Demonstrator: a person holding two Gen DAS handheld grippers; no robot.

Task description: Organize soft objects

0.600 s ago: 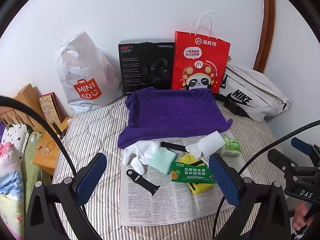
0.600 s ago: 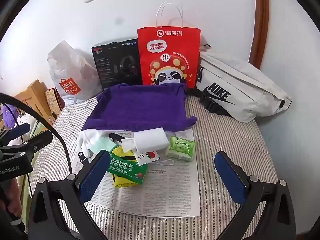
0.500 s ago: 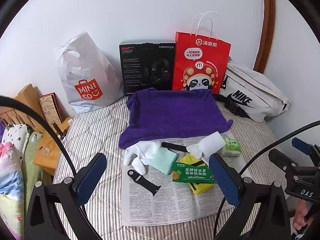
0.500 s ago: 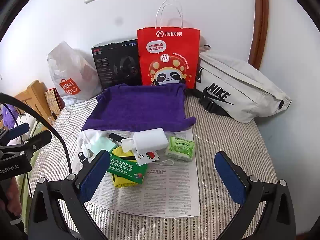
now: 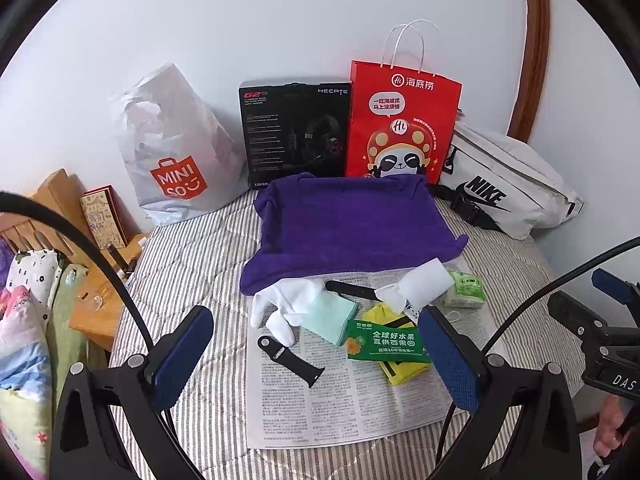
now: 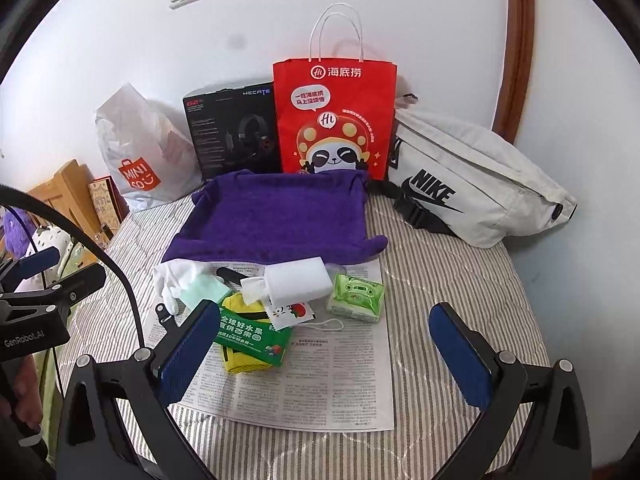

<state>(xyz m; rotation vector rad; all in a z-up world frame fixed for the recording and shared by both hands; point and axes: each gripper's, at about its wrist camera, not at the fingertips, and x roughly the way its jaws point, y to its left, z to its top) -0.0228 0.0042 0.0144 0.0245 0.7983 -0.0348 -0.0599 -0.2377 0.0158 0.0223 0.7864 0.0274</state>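
A purple towel (image 5: 352,224) (image 6: 280,216) lies spread on the striped bed, shaped like a shallow tray. In front of it a newspaper (image 5: 352,396) (image 6: 320,376) carries a white glove (image 5: 284,304), a mint cloth (image 5: 330,314), a white sponge (image 6: 298,282), a green tissue pack (image 6: 356,298), a green packet (image 5: 386,346) on a yellow pouch (image 6: 240,360), and a black watch strap (image 5: 290,358). My left gripper (image 5: 316,364) and right gripper (image 6: 320,356) both hang open above the newspaper's near part, holding nothing.
Along the wall stand a white Miniso bag (image 5: 176,152), a black headset box (image 5: 294,132), a red paper bag (image 5: 402,124) and a white Nike waist bag (image 6: 476,184). A wooden bedside stand (image 5: 92,264) and bedding lie to the left.
Both views have shifted very slightly; the objects on the newspaper lie as before and both grippers stay open.
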